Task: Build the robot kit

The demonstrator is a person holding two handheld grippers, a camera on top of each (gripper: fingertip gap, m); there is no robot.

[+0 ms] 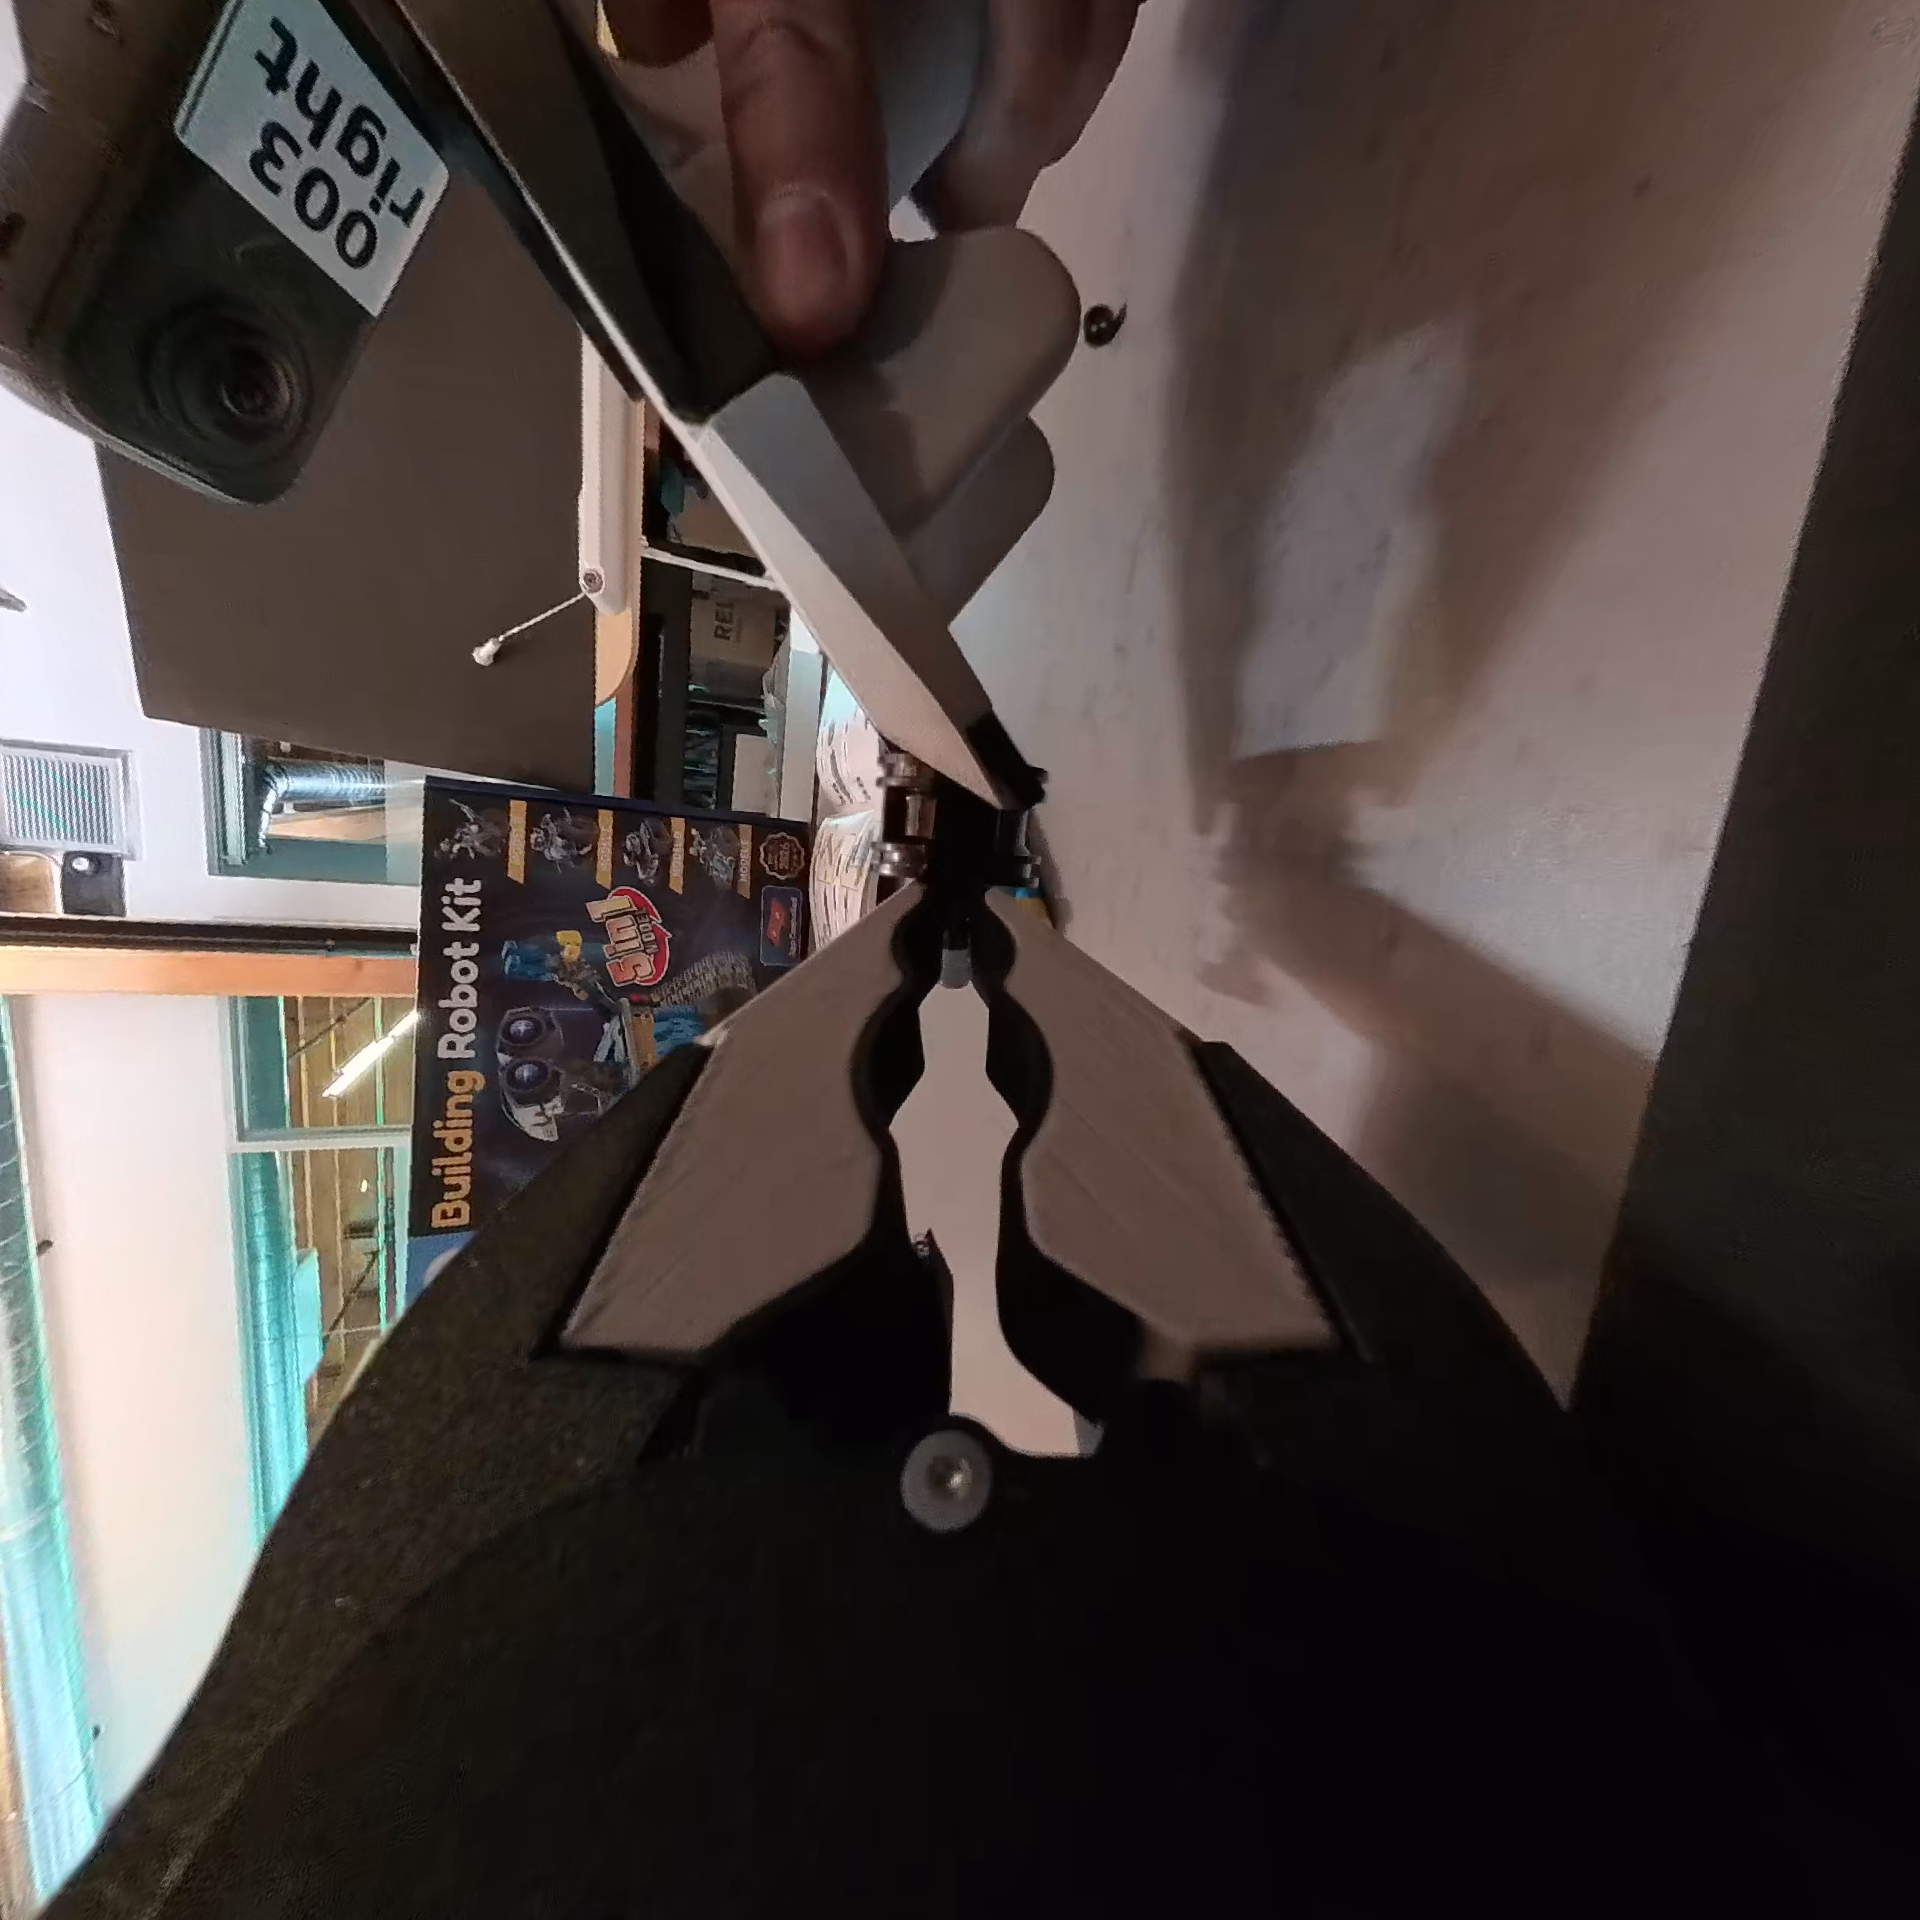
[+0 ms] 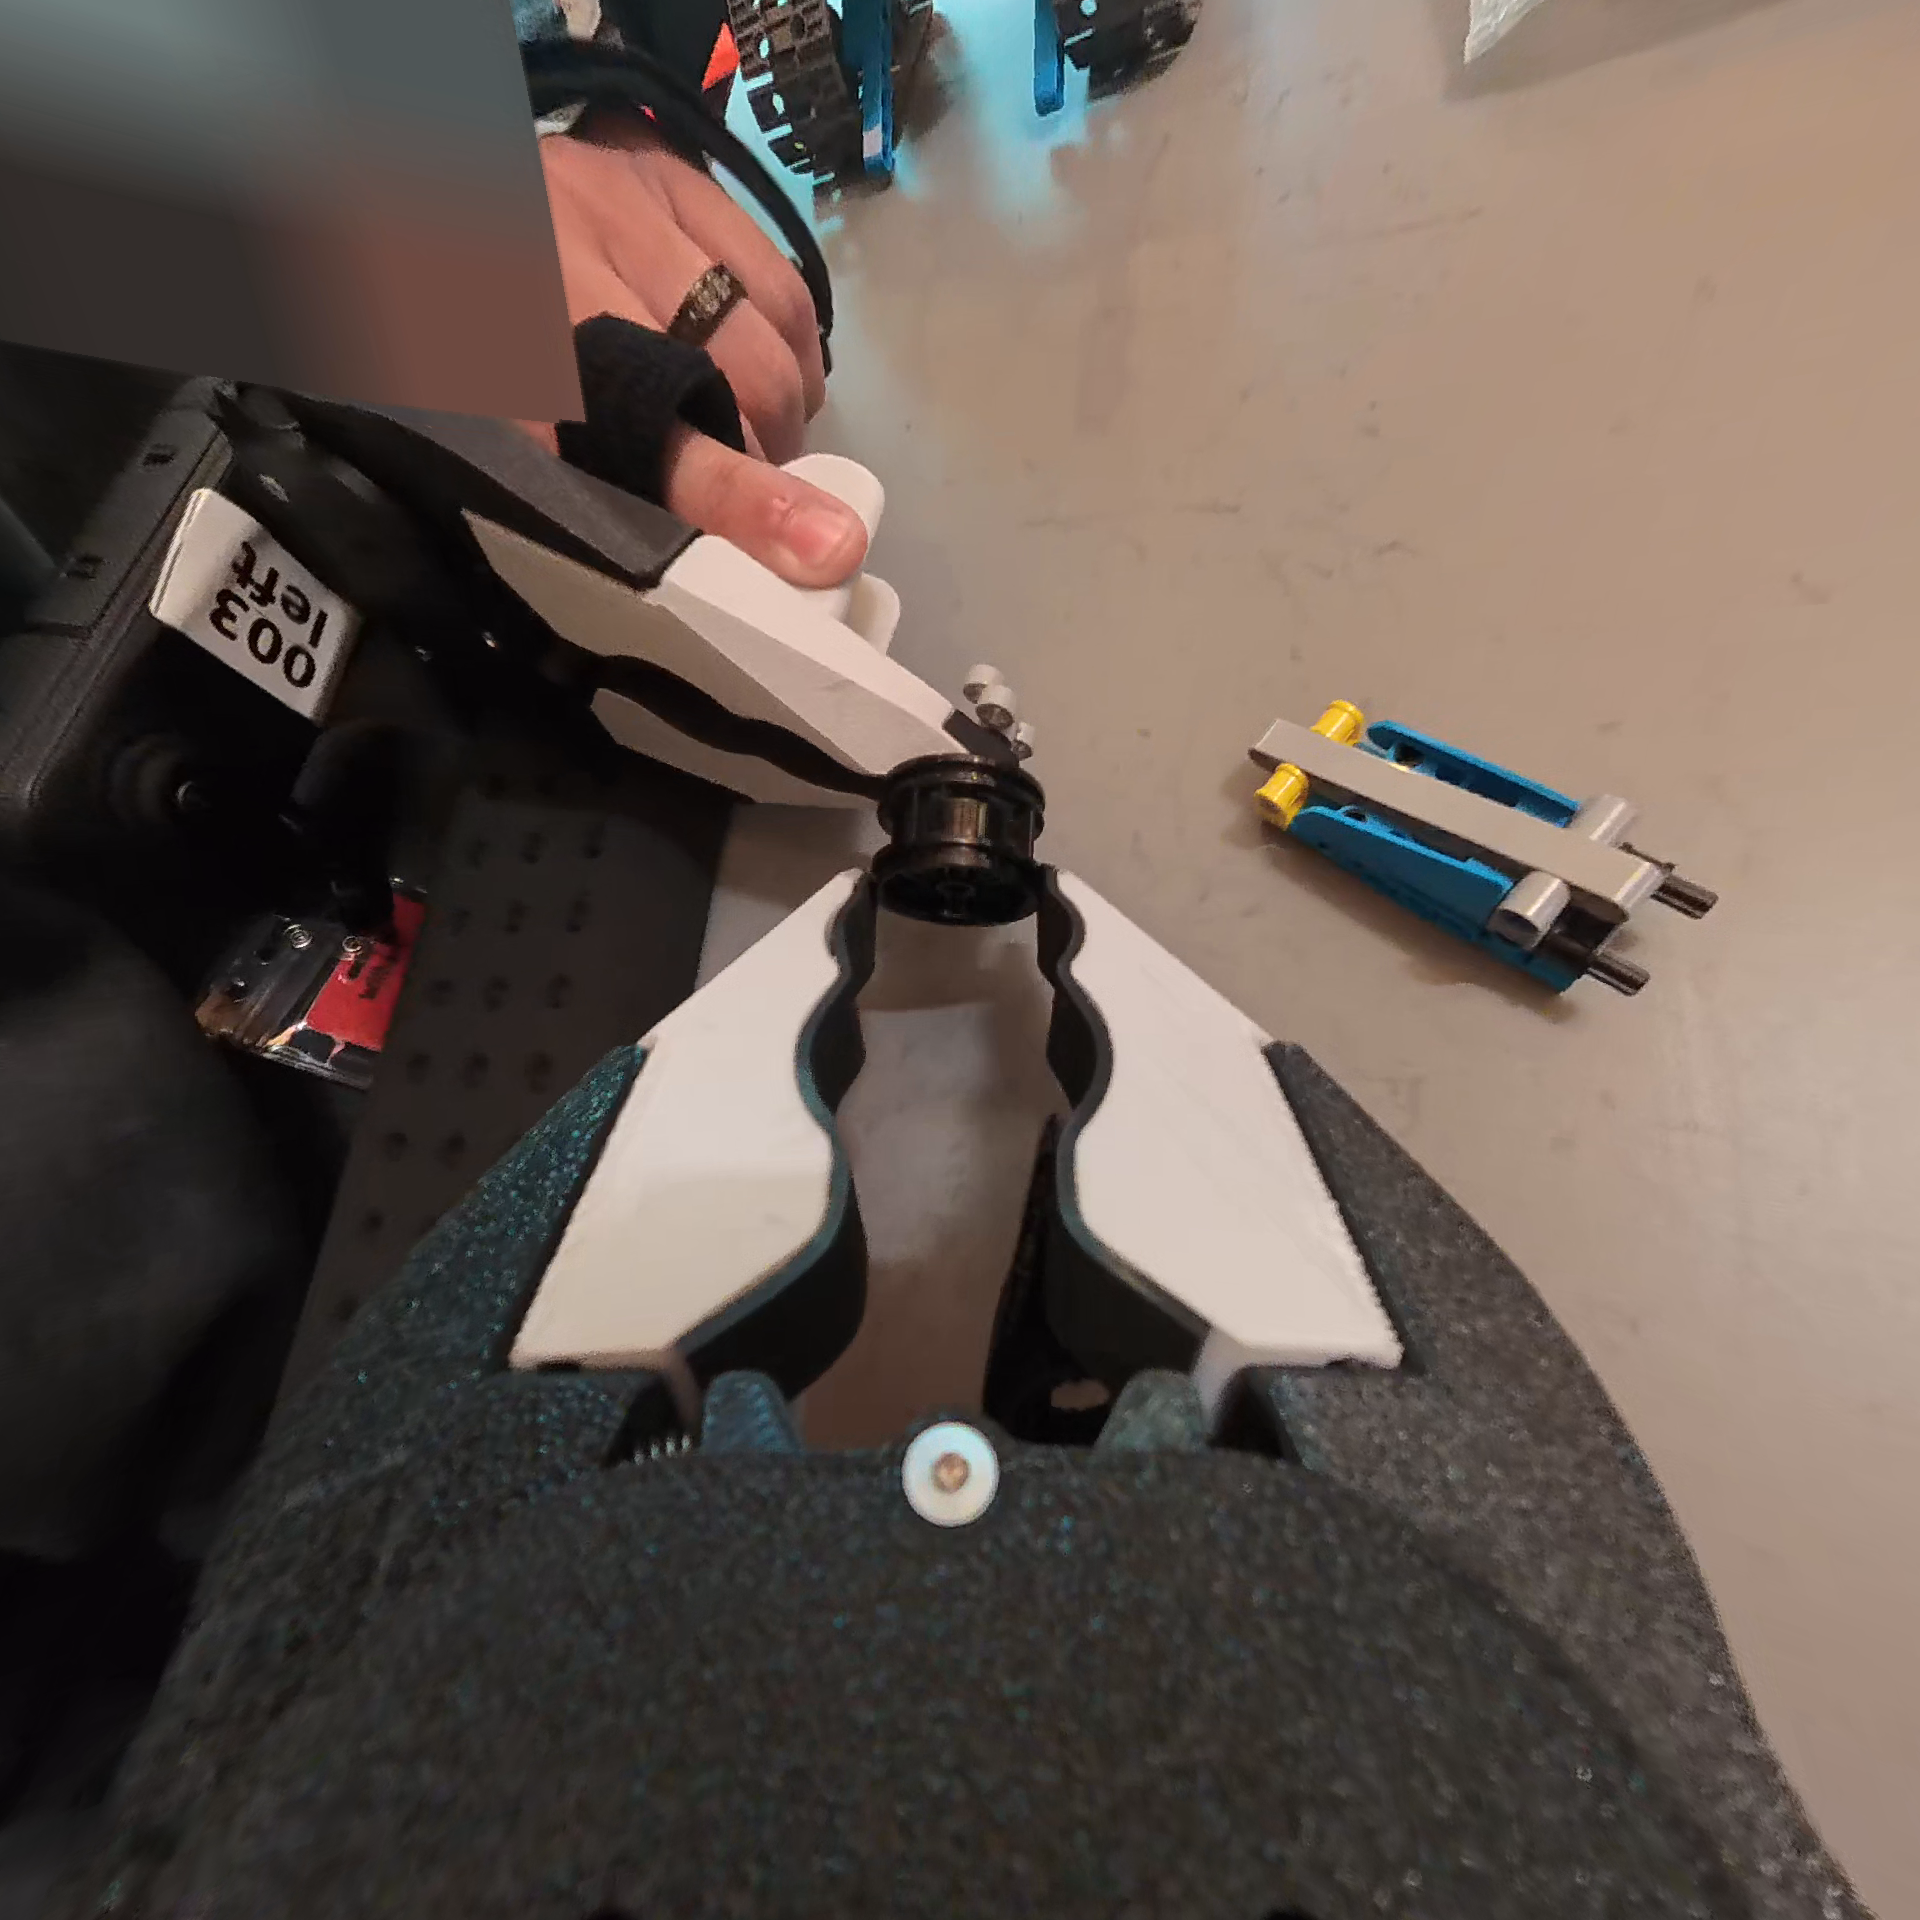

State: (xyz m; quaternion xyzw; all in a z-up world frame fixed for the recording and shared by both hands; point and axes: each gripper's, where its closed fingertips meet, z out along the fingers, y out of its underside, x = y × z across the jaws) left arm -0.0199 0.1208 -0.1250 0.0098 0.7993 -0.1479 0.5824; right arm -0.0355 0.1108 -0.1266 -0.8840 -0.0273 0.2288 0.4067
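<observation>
Black plastic wheel hub point(image 2: 956, 844), ribbed and round, pinched at the tips of the right tongs point(image 2: 954, 902), held above the grey surface point(image 2: 1351, 416). Left tongs point(image 2: 982, 743) clenched on a thin black axle piece with small grey connectors point(image 2: 995, 704), meeting the hub from the left. Blue, grey and yellow beam assembly point(image 2: 1455, 842) lying well apart to the right on the surface. Printed kit box point(image 1: 582, 997) upright behind.
</observation>
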